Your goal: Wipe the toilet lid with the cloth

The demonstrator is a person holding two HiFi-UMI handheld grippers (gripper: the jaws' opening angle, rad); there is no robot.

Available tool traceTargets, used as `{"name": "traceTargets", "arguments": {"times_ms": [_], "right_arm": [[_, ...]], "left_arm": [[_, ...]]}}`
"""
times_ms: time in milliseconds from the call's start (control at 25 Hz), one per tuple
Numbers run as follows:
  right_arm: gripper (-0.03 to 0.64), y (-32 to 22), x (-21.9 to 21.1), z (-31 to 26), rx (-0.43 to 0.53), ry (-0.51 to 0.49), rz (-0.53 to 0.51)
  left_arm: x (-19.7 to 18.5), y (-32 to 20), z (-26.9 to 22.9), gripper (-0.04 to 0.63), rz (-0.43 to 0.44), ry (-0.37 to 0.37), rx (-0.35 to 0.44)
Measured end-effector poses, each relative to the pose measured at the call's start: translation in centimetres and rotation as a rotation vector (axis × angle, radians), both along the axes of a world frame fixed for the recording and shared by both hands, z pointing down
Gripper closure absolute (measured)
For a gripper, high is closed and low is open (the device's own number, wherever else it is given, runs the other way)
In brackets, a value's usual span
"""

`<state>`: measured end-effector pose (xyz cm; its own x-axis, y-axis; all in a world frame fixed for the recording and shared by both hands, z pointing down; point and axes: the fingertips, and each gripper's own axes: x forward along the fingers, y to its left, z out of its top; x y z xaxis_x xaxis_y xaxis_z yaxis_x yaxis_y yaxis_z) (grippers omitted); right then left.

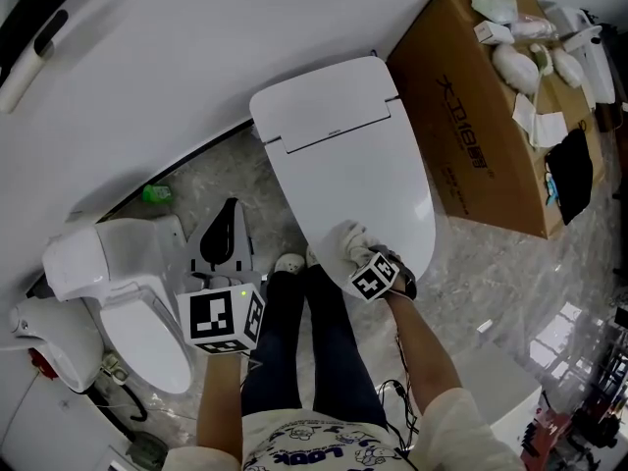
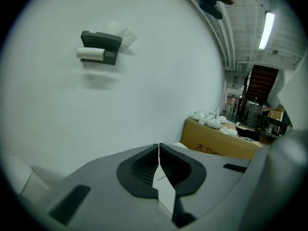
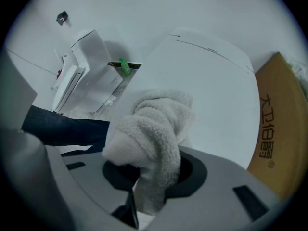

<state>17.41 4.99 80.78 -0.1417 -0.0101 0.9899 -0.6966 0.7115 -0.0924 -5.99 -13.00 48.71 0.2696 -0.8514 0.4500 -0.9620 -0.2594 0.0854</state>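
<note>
The white cloth (image 3: pixel 155 131) is clamped between the jaws of the right gripper (image 3: pixel 149 174), with a thick fluffy bunch pushed out ahead of the pads and a tail hanging down between them. In the head view the cloth (image 1: pixel 349 237) is seen at the front end of the closed toilet lid (image 1: pixel 343 150), the end nearest the person, and the right gripper (image 1: pixel 361 255) is held just behind it, over the lid's front edge. Whether the cloth is pressed flat on the lid cannot be told for certain, but it is shown lying against the white surface. The left gripper (image 2: pixel 159 154) is seen with its jaws brought together and nothing between them; it is aimed at a bare white wall (image 2: pixel 144 81), on which a dark holder (image 2: pixel 102 46) with a roll is mounted. In the head view the left gripper (image 1: pixel 230 216) is held to the left of the lid, above the marble floor (image 1: pixel 211 180), between the lid and a second toilet (image 1: pixel 132 283). A green bottle (image 1: pixel 155 194) is seen on the floor by the wall. A cardboard box (image 1: pixel 471 126) is set to the right of the lid, with white items piled on top of it. Legs (image 1: pixel 306 337) in dark trousers are seen between the two grippers.
</note>
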Motion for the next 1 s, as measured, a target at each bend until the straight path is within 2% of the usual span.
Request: {"name": "traceTargets", "arguments": {"times_ms": [600, 1000], "right_arm": [[0.509, -2.6, 13.1, 0.1, 0.019, 0.118, 0.153], [0.511, -2.2, 18.6, 0.1, 0.02, 0.162, 0.289]], "left_arm": [[3.1, -0.6, 0.5, 0.583, 0.028, -0.02, -0.011], [4.8, -0.4, 0.6, 0.583, 0.03, -0.029, -0.013]]}}
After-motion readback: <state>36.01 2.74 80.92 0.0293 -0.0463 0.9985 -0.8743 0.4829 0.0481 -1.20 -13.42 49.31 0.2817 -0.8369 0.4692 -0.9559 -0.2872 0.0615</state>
